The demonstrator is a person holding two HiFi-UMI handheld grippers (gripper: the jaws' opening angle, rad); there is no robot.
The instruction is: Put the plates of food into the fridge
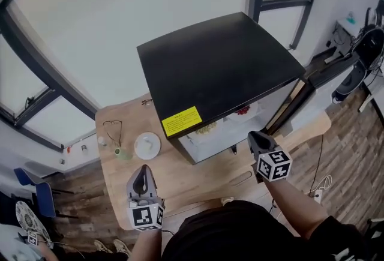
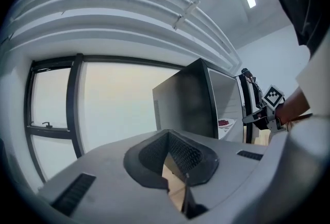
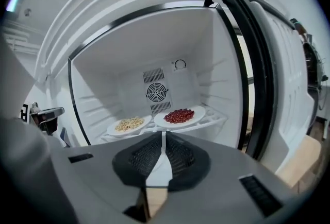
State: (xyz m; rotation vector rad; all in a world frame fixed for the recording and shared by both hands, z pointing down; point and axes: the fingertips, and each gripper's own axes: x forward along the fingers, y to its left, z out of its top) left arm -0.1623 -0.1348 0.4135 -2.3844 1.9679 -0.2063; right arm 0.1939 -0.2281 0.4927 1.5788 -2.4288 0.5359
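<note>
The black-topped fridge stands on the wooden table with its door swung open to the right. On its wire shelf sit two white plates: one of pale food on the left and one of red food on the right. From above, the red food and pale food just show. My right gripper hangs in front of the opening, clear of the plates, jaws shut and empty. My left gripper is over the table left of the fridge, also shut on nothing.
A small white dish, a green object and a pair of glasses lie on the table's left part. Windows run behind the table. The fridge side and my right gripper's marker cube show in the left gripper view.
</note>
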